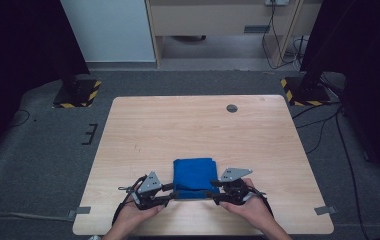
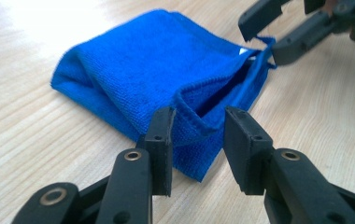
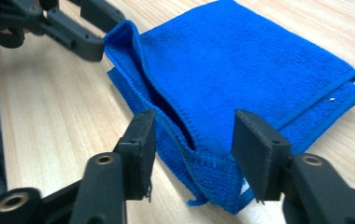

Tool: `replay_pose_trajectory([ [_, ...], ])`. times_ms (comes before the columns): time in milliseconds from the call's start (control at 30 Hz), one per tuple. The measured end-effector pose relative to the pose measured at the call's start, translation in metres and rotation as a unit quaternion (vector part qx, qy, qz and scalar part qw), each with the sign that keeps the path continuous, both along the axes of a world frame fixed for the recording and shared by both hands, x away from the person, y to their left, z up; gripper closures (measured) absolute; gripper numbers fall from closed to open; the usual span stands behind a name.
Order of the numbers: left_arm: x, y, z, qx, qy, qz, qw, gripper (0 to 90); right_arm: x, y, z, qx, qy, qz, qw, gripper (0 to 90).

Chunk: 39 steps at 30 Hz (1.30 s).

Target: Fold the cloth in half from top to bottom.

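Note:
A folded blue cloth [image 1: 194, 175] lies on the wooden table [image 1: 178, 125] near its front edge. My left gripper [image 1: 169, 193] is at the cloth's near left corner and my right gripper [image 1: 214, 193] at its near right corner. In the left gripper view the left gripper [image 2: 198, 144] is open, with a raised hem of the blue cloth [image 2: 143, 70] between the jaws and not pinched. The right gripper [image 3: 195, 154] is open too, and a fold of the blue cloth [image 3: 241, 60] rises loosely between its jaws. Each view also shows the other hand's gripper at the far corner.
A round grey cable hole [image 1: 232, 108] sits near the table's far edge. Grey tape tabs [image 1: 80, 211] [image 1: 325, 210] mark the front corners. Two stands on yellow-and-black striped bases [image 1: 78, 92] [image 1: 303, 90] are on the carpet beyond the table.

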<state>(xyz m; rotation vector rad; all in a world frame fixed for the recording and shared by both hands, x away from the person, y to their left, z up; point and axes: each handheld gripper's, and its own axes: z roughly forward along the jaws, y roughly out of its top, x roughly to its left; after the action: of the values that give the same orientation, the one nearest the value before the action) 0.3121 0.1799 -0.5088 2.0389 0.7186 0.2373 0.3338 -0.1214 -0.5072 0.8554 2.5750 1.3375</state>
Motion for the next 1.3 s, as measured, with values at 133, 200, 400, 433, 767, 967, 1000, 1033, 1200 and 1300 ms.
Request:
replay_pose_trajectory([
  [133, -0.001, 0.005, 0.005, -0.014, -0.005, 0.006, 0.9999, 61.7, -0.004, 0.000, 0.003, 0.003, 0.000, 0.002, 1.0000, 44.4],
  [200, 0.000, 0.009, 0.008, -0.020, -0.012, 0.017, 0.9996, 61.7, -0.006, 0.000, 0.006, 0.009, -0.003, 0.002, 1.0000, 42.1],
  [400, 0.009, 0.012, 0.010, -0.027, -0.025, 0.050, 0.9981, 61.5, -0.003, 0.000, 0.010, 0.021, -0.010, -0.008, 0.9997, 38.0],
  [433, 0.011, 0.012, 0.010, -0.029, -0.027, 0.056, 0.9977, 61.5, -0.001, 0.000, 0.011, 0.023, -0.012, -0.010, 0.9996, 37.3],
  [767, 0.021, 0.004, 0.001, -0.004, -0.022, 0.060, 0.9980, 55.0, 0.020, 0.007, 0.006, 0.003, -0.030, -0.058, 0.9979, 33.7],
  [967, 0.020, 0.000, -0.005, 0.019, -0.009, 0.051, 0.9985, 48.8, 0.016, 0.009, -0.006, -0.027, -0.028, -0.051, 0.9979, 30.6],
  [1000, 0.019, -0.001, -0.007, 0.024, -0.007, 0.048, 0.9985, 48.1, 0.015, 0.009, -0.007, -0.030, -0.027, -0.049, 0.9980, 30.2],
  [1033, 0.019, -0.002, -0.008, 0.032, -0.006, 0.045, 0.9985, 46.8, 0.014, 0.009, -0.009, -0.035, -0.029, -0.047, 0.9978, 29.6],
  [1200, 0.017, -0.005, -0.012, 0.062, -0.010, 0.042, 0.9972, 39.4, 0.008, 0.008, -0.014, -0.061, -0.038, -0.035, 0.9968, 27.2],
  [1300, 0.018, -0.004, -0.011, 0.058, -0.010, 0.050, 0.9970, 31.5, 0.007, 0.008, -0.016, -0.067, -0.040, -0.030, 0.9965, 23.6],
])
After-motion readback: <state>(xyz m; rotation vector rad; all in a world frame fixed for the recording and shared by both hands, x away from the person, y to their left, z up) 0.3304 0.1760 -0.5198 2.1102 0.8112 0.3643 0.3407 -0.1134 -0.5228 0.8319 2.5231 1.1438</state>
